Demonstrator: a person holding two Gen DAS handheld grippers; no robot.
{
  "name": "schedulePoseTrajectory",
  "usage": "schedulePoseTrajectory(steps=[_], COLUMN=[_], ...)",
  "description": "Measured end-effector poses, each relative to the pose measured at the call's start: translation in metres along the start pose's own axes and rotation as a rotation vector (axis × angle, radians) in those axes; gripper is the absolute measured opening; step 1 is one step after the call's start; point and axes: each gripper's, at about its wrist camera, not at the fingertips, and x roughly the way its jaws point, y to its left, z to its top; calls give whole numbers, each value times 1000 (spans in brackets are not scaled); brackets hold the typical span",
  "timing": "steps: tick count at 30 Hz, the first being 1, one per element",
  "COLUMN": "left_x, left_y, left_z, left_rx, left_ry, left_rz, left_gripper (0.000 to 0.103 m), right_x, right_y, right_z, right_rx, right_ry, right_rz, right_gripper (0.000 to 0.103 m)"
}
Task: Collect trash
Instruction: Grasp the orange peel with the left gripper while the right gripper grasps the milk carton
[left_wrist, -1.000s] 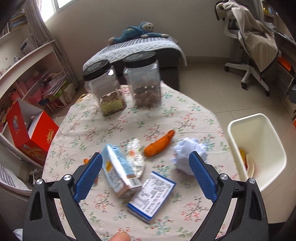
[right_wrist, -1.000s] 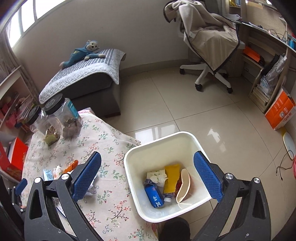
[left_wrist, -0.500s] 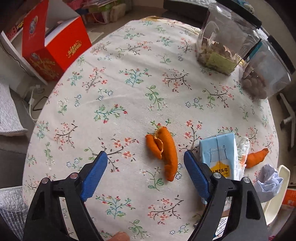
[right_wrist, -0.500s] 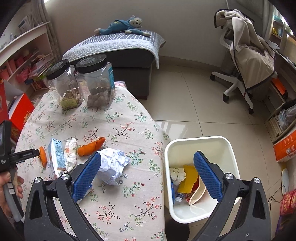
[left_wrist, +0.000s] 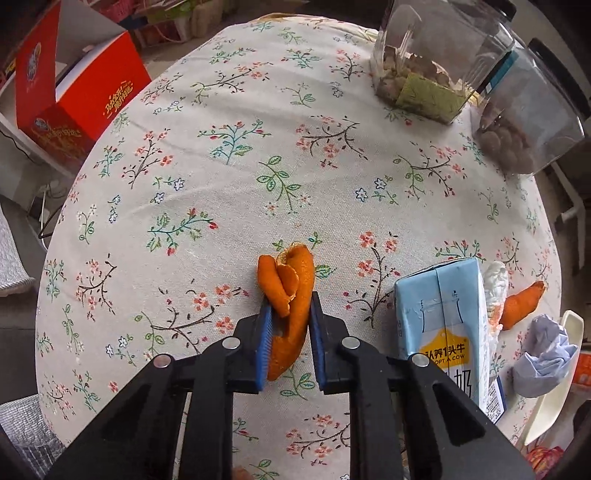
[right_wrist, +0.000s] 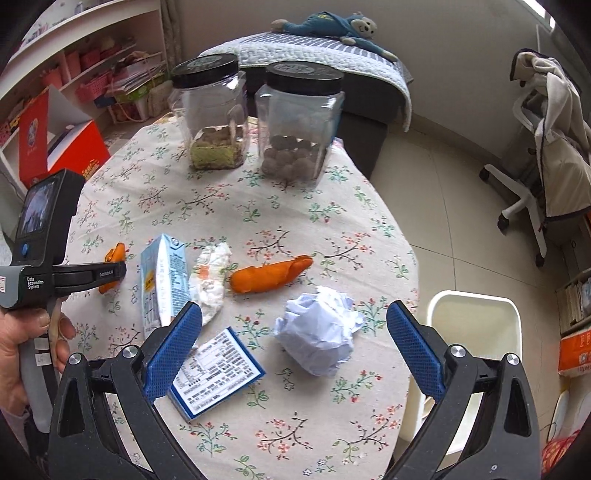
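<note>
The left tongs (left_wrist: 289, 325) are closed on a curled orange peel (left_wrist: 290, 291) — both blue pads press its sides, and the peel's upper end sticks out past the fingertips while its lower end hangs between the arms. Whether the peel is touching the cloth or is just above it cannot be told. Just to its right stands a pale blue milk carton (left_wrist: 441, 325), with a white wrapper (left_wrist: 495, 291) and a second orange peel (left_wrist: 522, 304) beyond it.

The right tongs (right_wrist: 295, 336) are wide open and hold nothing. They hover over the near part of the counter (right_wrist: 258, 206), with a crumpled ball of white paper (right_wrist: 319, 328) lying between the fingertips and a small blue-edged box (right_wrist: 216, 373) flat by the left pad. The white trash bin (right_wrist: 476, 325) stands on the floor just beside the counter's right edge.

The counter wears a floral cloth. At its far side stand two clear jars with black lids (right_wrist: 255, 114) — both only partly filled. Behind them is a low bed (right_wrist: 325, 55) with a blue stuffed toy (right_wrist: 332, 22); a red box (left_wrist: 77, 96) sits to the left and a draped office chair (right_wrist: 546, 147) to the right.
</note>
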Motion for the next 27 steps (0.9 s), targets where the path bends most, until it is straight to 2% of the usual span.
schedulePoseTrajectory(steps=[4, 8, 12, 16, 17, 18, 19, 20, 22, 27], left_x=[-27, -57, -73, -75, -74, -73, -72, -70, -69, -76], left_y=[21, 38, 51, 67, 70, 73, 77, 79, 85, 90], left_z=[0, 0, 4, 3, 3, 3, 3, 3, 3, 5], left_rx=[-2, -12, -21, -31, -35, -39, -44, -49, -60, -77], left_ry=[-78, -164, -186, -192, -191, -189, -186, -184, -182, -206], left_rz=[-5, -16, -34, -44, -44, -43, -41, -40, -38, -44], left_gripper=[18, 18, 18, 18, 18, 18, 18, 18, 18, 18], right_x=[17, 40, 61, 82, 87, 93, 98, 97, 95, 75], right_y=[45, 90, 122, 138, 140, 142, 143, 143, 138, 108], right_z=[3, 6, 5, 1, -1, -2, -3, -3, 2, 27], right_rx=[-110, -237, -334, -403, -411, -417, -417, -412, -368, -144], right_ry=[3, -19, -37, -21, -9, 6, 27, 13, 16, 7], right_rz=[11, -25, -82, -131, -122, -102, -81, -70, -34, 146], right_gripper=[96, 96, 96, 95, 89, 73, 60, 55, 54, 54])
